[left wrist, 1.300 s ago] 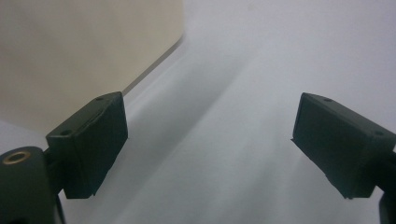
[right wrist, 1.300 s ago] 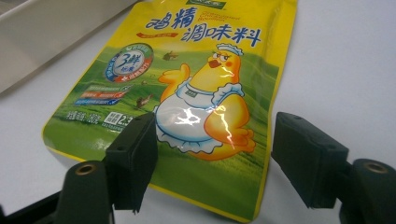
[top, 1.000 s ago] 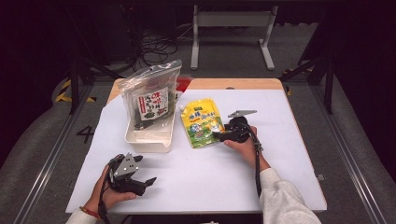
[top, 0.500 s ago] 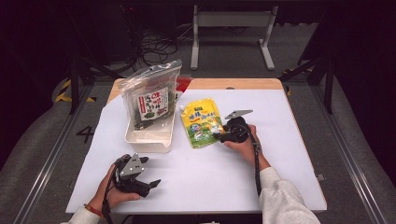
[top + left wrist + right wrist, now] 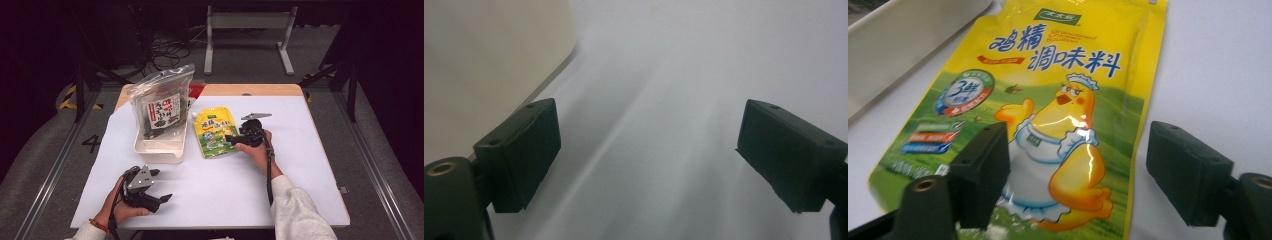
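A yellow-green seasoning pouch (image 5: 215,132) with a cartoon chicken lies flat on the white table, right of a cream bin (image 5: 159,149). My right gripper (image 5: 234,139) is open over the pouch's right edge; in the right gripper view its jaws straddle the pouch (image 5: 1048,105) without closing on it. A clear bag of dried seaweed (image 5: 162,106) stands in the bin, leaning on its rim. My left gripper (image 5: 164,198) rests open near the table's front left; in the left gripper view (image 5: 646,160) nothing lies between its jaws, and the bin's corner (image 5: 484,65) is at upper left.
The white sheet (image 5: 300,165) covers the table, whose wooden edge (image 5: 250,90) shows at the back. Metal frame legs and cables stand on the floor behind. Dark floor surrounds the table on all sides.
My left gripper has drifted slightly toward the table's front edge and turned a little. The right gripper has stayed at the pouch's right edge.
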Motion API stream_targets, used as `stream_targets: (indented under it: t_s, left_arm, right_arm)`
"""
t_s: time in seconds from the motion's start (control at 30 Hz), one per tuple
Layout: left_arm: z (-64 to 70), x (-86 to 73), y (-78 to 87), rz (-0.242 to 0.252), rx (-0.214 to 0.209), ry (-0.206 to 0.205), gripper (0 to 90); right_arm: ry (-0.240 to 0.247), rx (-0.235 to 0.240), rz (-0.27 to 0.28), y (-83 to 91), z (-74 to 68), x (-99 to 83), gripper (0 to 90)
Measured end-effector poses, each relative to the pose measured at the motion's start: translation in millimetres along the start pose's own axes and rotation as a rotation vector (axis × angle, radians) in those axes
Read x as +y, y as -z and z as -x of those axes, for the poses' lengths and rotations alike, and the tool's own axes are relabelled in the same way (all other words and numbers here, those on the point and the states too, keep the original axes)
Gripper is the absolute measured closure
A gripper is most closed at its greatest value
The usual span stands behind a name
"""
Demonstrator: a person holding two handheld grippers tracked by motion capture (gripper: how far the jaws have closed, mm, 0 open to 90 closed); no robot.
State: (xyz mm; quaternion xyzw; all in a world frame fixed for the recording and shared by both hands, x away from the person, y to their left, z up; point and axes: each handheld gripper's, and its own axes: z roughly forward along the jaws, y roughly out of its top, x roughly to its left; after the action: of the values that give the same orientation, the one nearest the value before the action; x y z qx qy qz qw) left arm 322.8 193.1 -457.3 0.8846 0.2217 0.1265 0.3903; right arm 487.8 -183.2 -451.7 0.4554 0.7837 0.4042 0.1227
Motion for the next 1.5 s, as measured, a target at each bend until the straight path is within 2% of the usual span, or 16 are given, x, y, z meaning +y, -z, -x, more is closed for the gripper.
stream_targets:
  t_s: [0.1,0.2,0.23,0.27,0.37,0.47,0.63,0.77,0.97,1.2,1.37,1.43,1.5]
  left_arm:
    - [1.3,0.3,0.1,-0.001,-0.004,-0.002,11.1]
    - [2.3,0.9,0.2,0.002,-0.008,-0.008,11.1]
    - [2.6,1.0,0.2,0.002,-0.008,-0.008,11.1]
    - [2.9,1.2,0.2,0.002,-0.009,-0.009,11.1]
    - [2.9,1.9,0.8,0.003,-0.008,-0.01,11.1]
    - [2.8,1.9,0.4,0.002,-0.01,-0.011,11.2]
    - [4.3,3.5,-1.3,0.009,-0.032,0.002,11.3]
    - [5.0,5.1,-1.2,0.026,-0.051,0.018,11.5]
    - [5.0,9.0,-1.3,0.054,-0.093,0.045,11.5]
    - [11.9,16.9,-6.7,0.063,-0.137,0.041,11.4]
    - [16.6,24.9,-14.2,0.065,-0.166,0.046,11.6]
    - [18.1,29.7,-19.0,0.066,-0.179,0.052,11.7]
    - [19.6,34.4,-23.8,0.064,-0.191,0.057,11.7]
  right_arm:
    - [-0.063,0.043,-0.013,-5.3,6.9,1.7,21.9]
    - [-0.053,0.049,-0.024,-7.8,4.7,3.7,22.8]
    - [-0.047,0.054,-0.034,-9.5,2.4,5.5,27.5]
    - [-0.042,0.08,-0.034,-10.9,0.5,5.8,35.4]
    - [-0.063,0.125,-0.03,-12.3,-0.1,4.6,48.5]
    - [-0.072,0.138,-0.031,-10.1,2.3,4.4,58.6]
    - [-0.046,0.164,-0.023,0.0,2.8,2.9,72.6]
    - [-0.012,0.193,-0.017,9.8,2.3,-2.8,76.7]
    - [0.028,0.199,-0.014,26.2,0.7,-10.8,78.8]
    - [0.079,0.244,-0.008,51.5,-6.0,-30.3,79.6]
    - [0.135,0.288,-0.024,71.5,-17.5,-46.1,80.3]
    - [0.137,0.289,-0.028,76.0,-20.3,-51.2,80.5]
    - [0.154,0.317,-0.035,83.2,-24.6,-59.0,80.8]
